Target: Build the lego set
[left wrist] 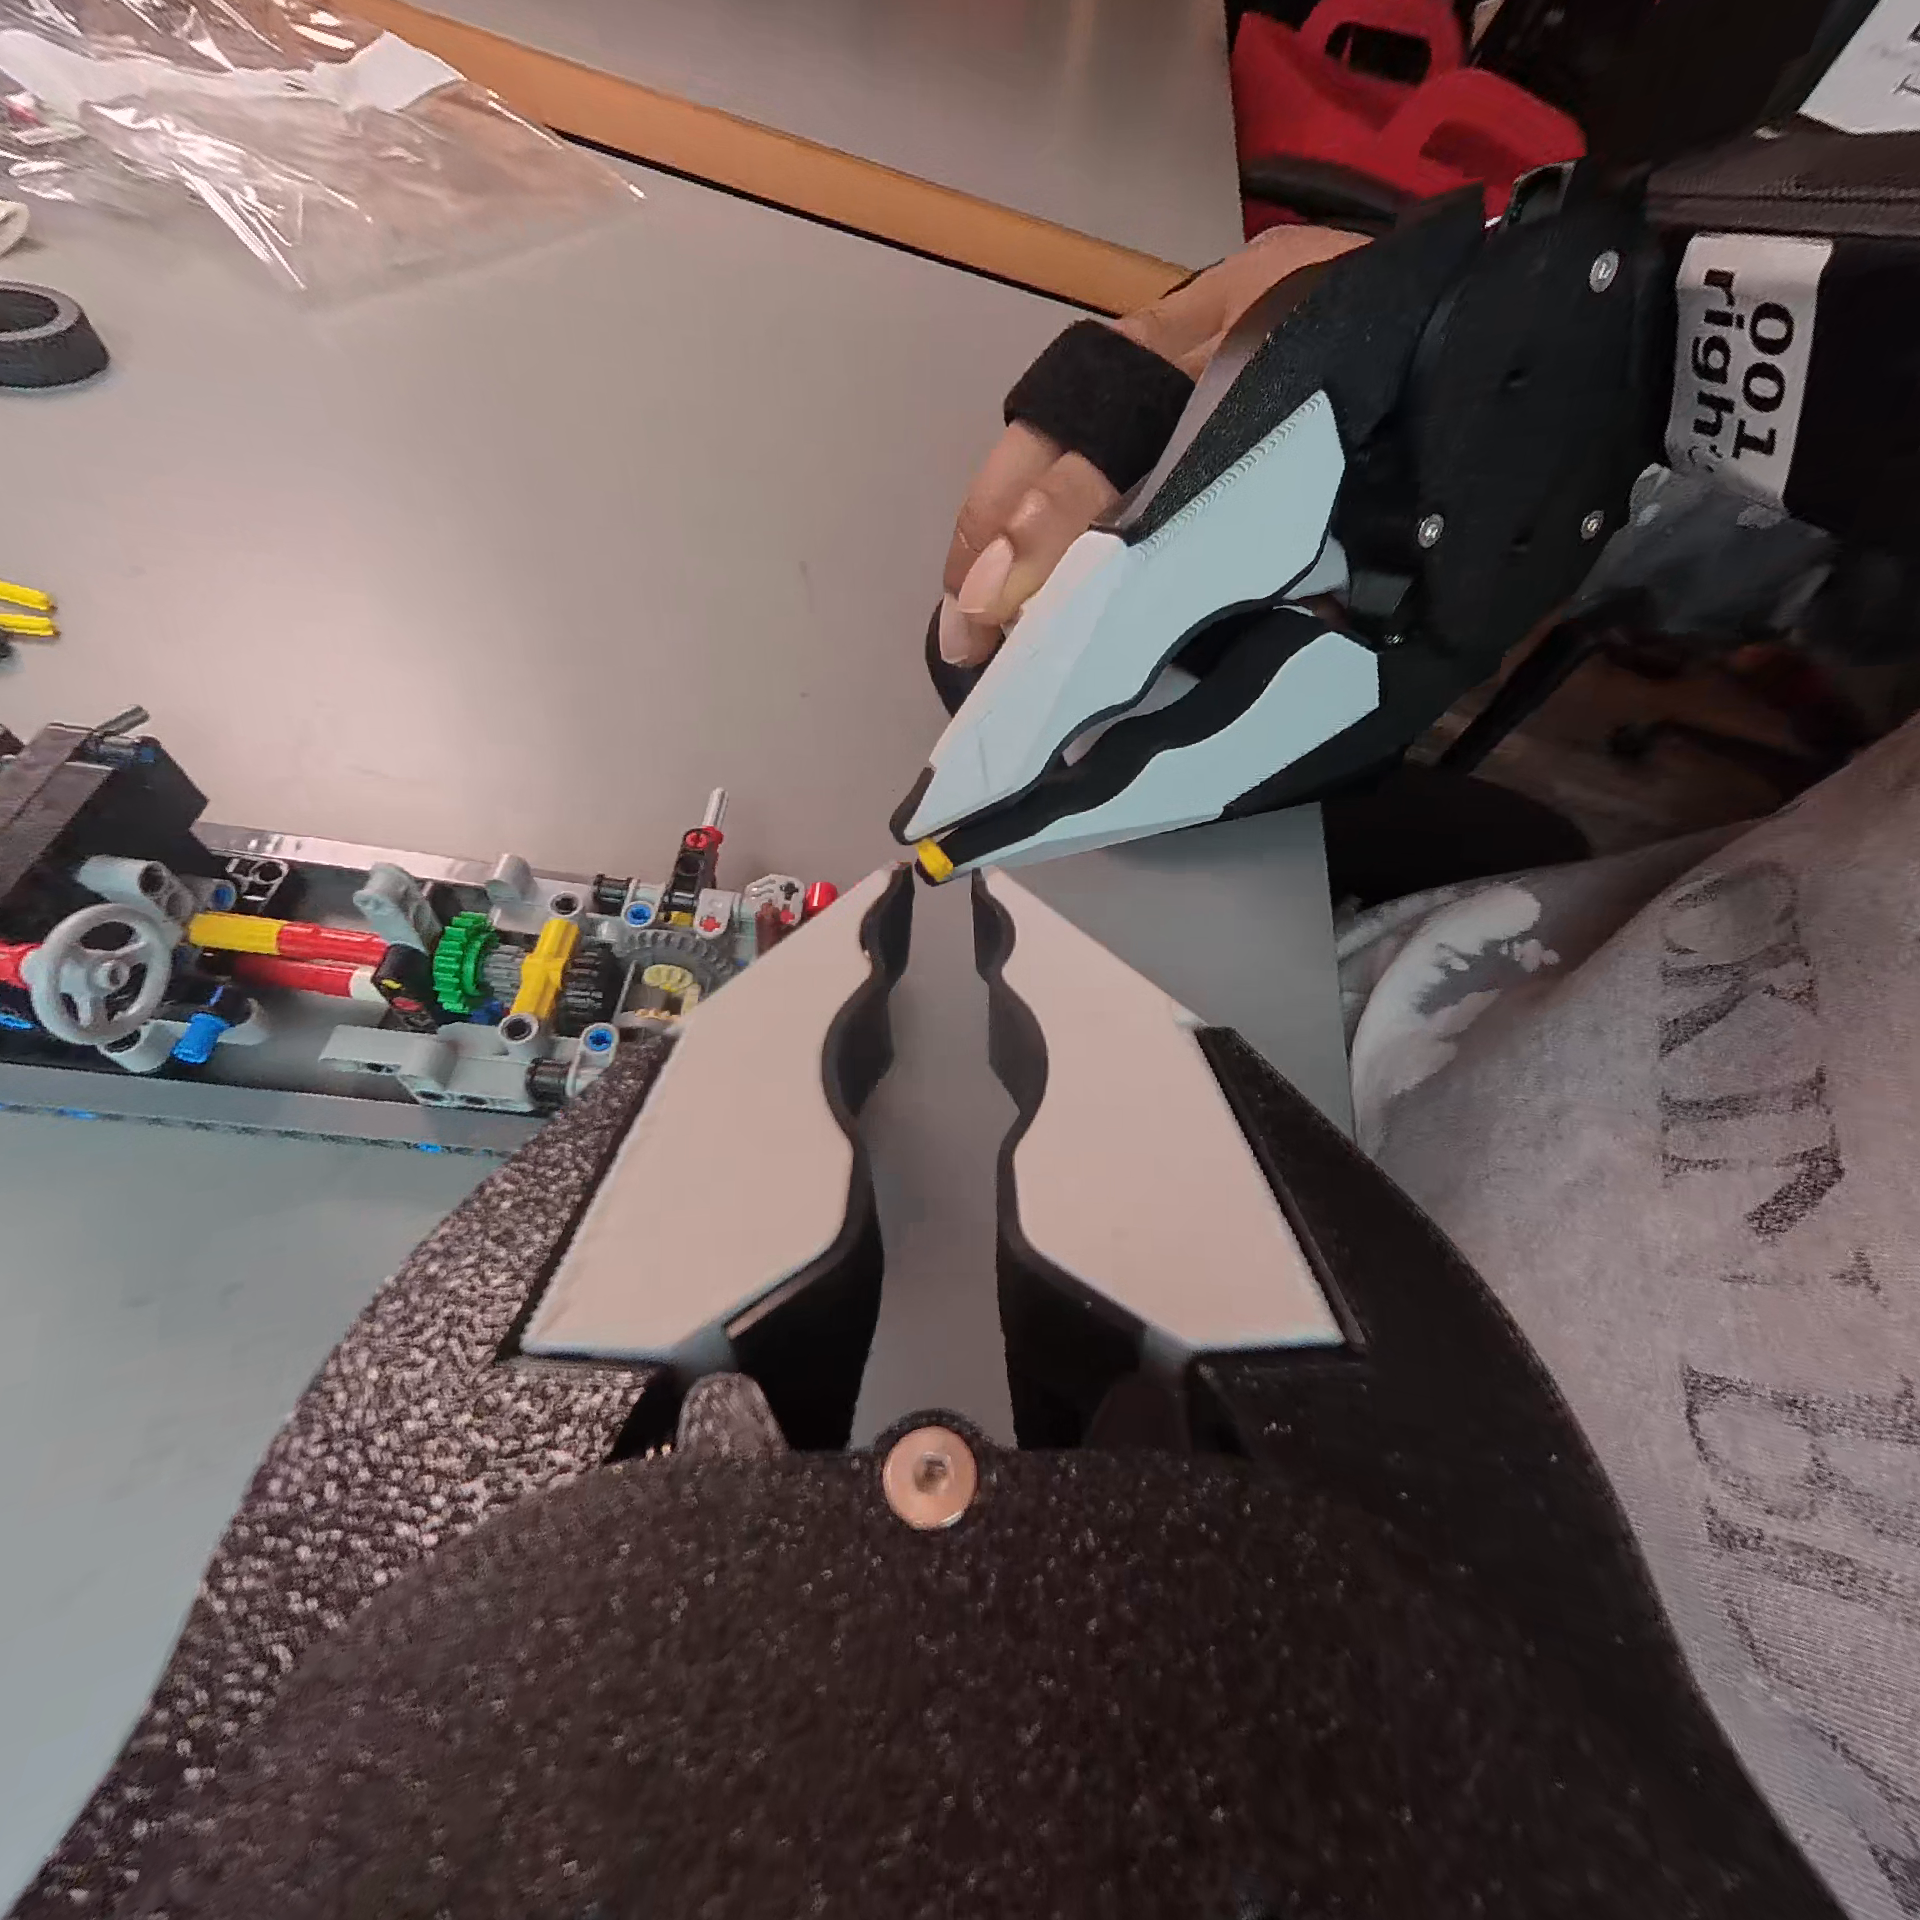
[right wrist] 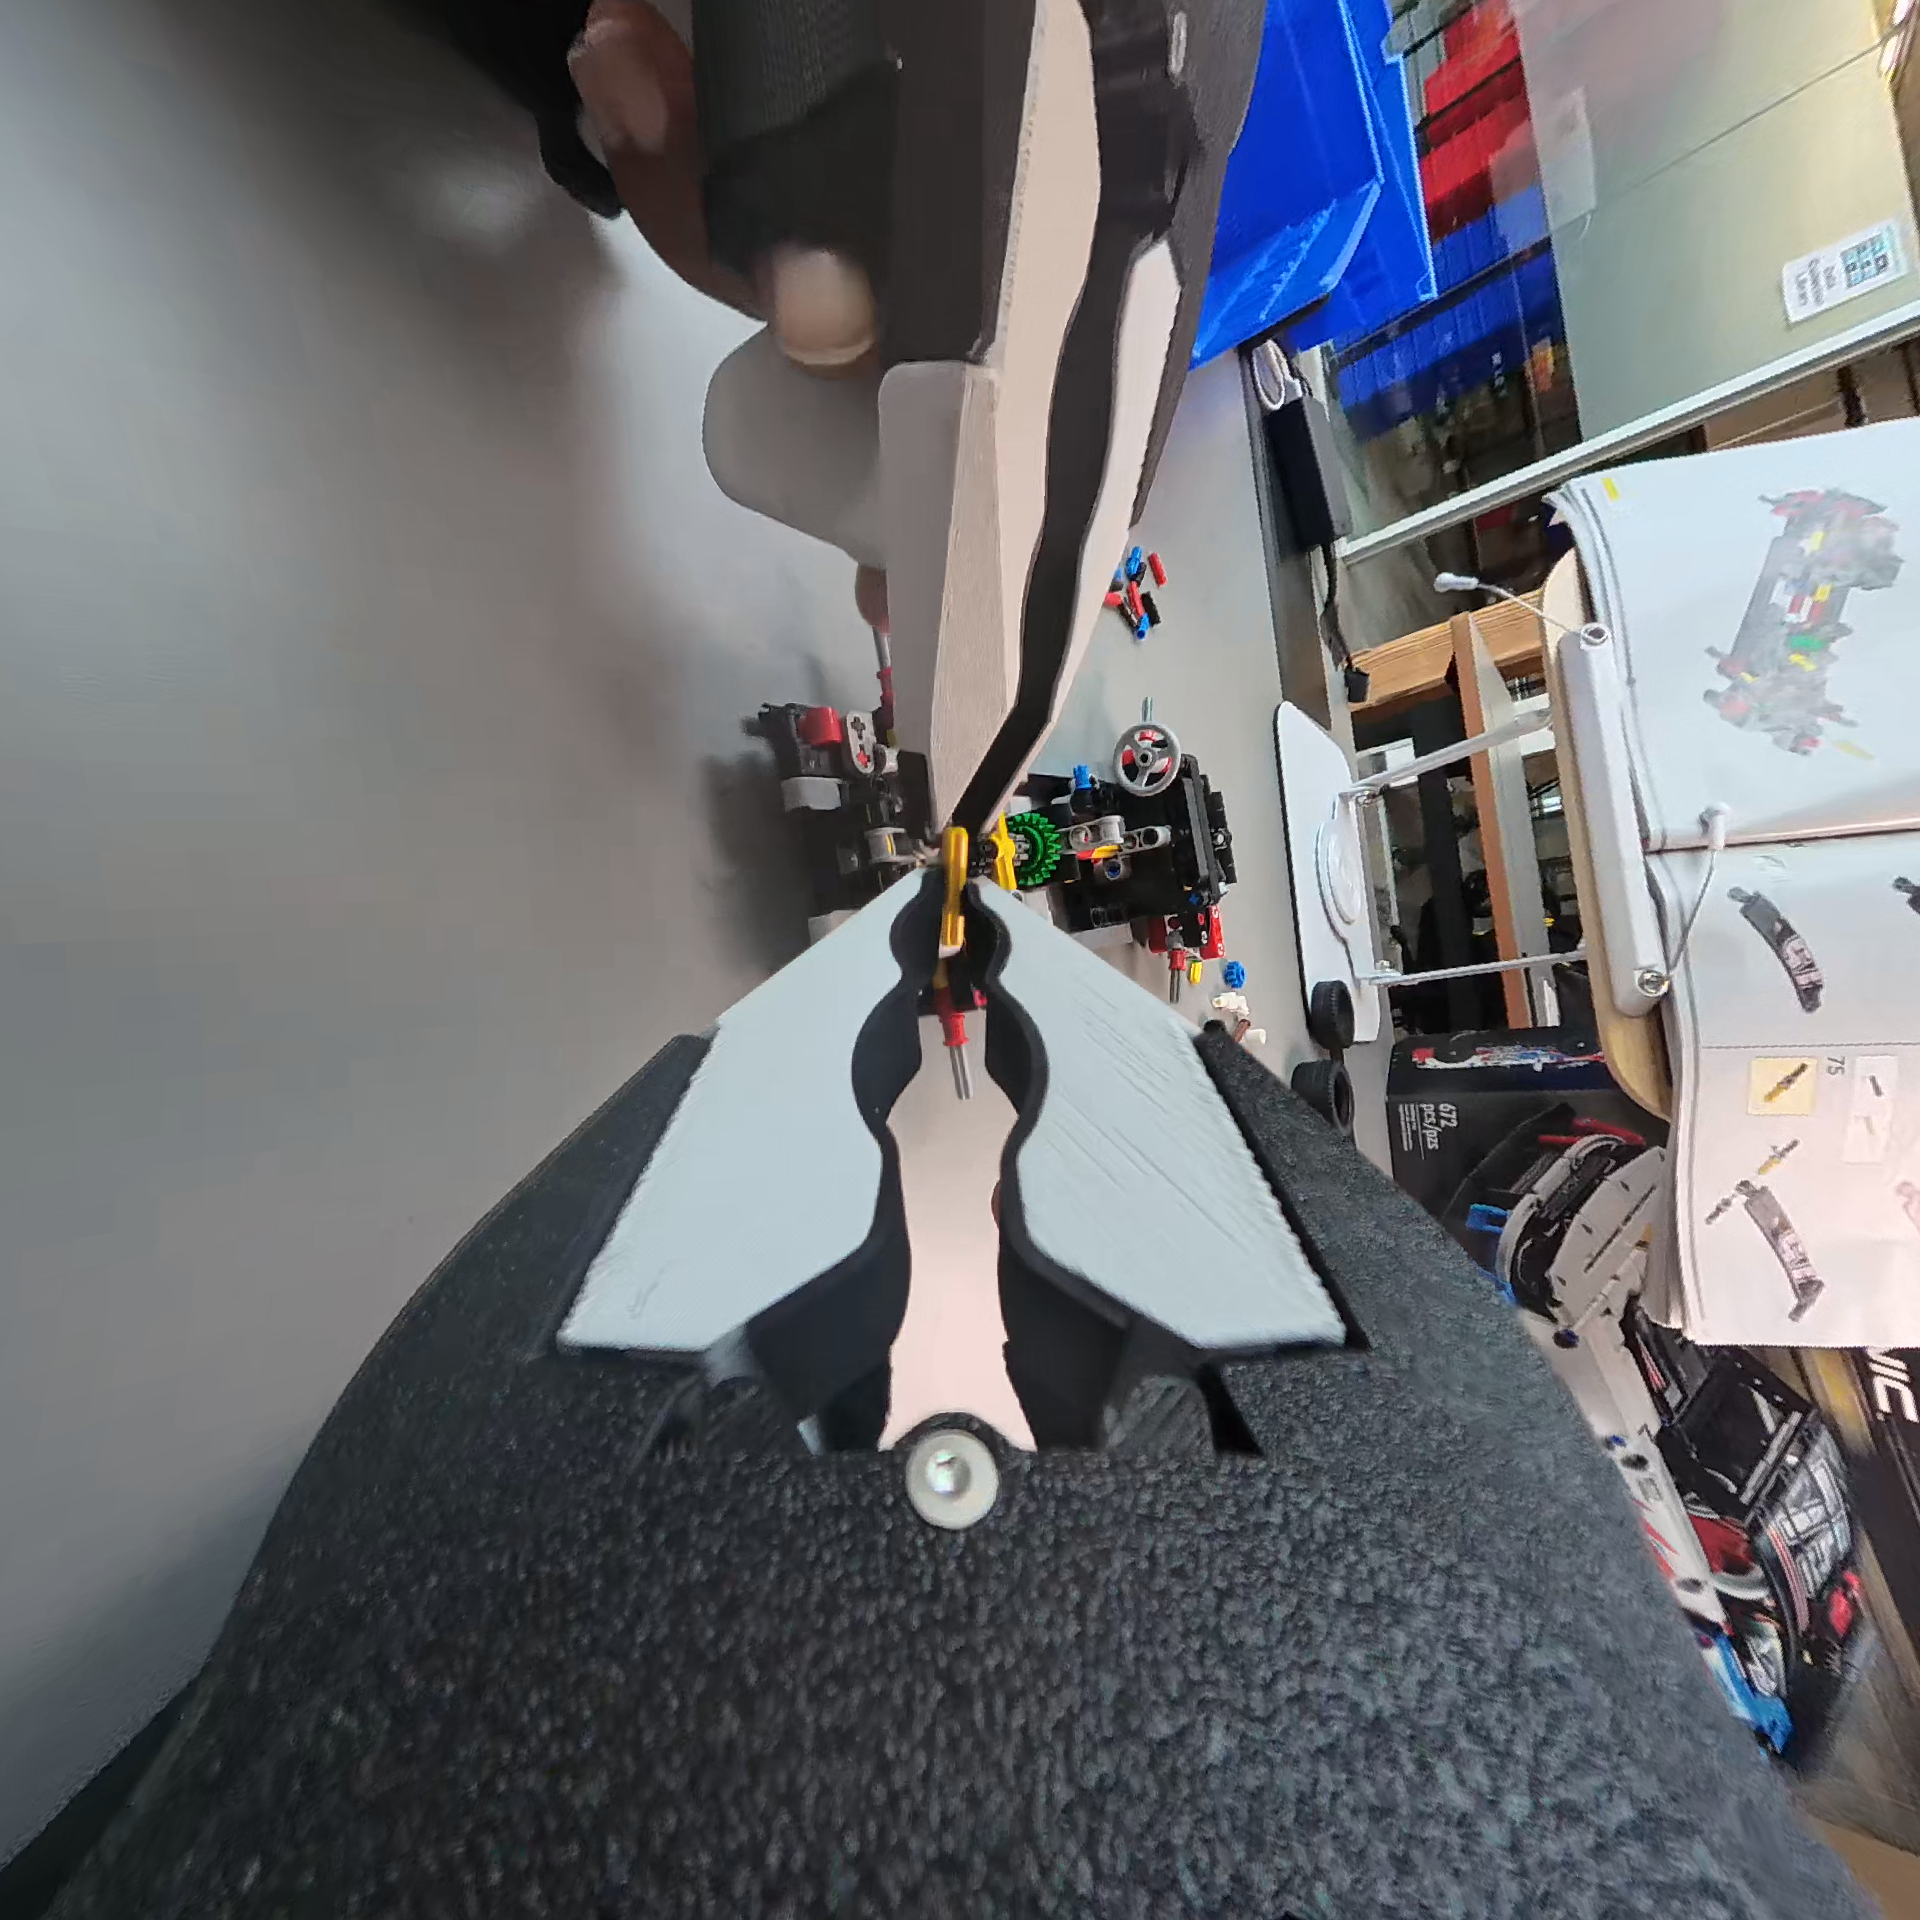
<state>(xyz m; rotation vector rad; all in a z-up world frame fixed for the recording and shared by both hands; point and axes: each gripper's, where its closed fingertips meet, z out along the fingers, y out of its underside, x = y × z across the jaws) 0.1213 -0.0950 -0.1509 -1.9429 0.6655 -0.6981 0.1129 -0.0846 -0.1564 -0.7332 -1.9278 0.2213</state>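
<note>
My right gripper (right wrist: pixel 948 883) is shut on a small yellow Lego pin (right wrist: pixel 950 906) and holds it in the air above the grey table. In the left wrist view the right gripper (left wrist: pixel 920 840) comes in from the right with the yellow pin (left wrist: pixel 932 860) at its tips. My left gripper (left wrist: pixel 943 879) is open by a narrow gap and empty, its tips right at the pin. In the right wrist view the left gripper (right wrist: pixel 951 828) comes down from above. The part-built Lego chassis (left wrist: pixel 416 977) with a grey steering wheel and green gear lies on the table (right wrist: pixel 1101 842).
A clear plastic bag (left wrist: pixel 260 135), a black tyre (left wrist: pixel 42 332) and yellow axles (left wrist: pixel 26 608) lie at the far left. An open instruction booklet (right wrist: pixel 1766 831), the set's box (right wrist: pixel 1662 1351), loose pins (right wrist: pixel 1138 592) and tyres (right wrist: pixel 1330 1039) are at the right. The table edge (left wrist: pixel 831 177) is behind. The grippers are tip to tip, or close to it.
</note>
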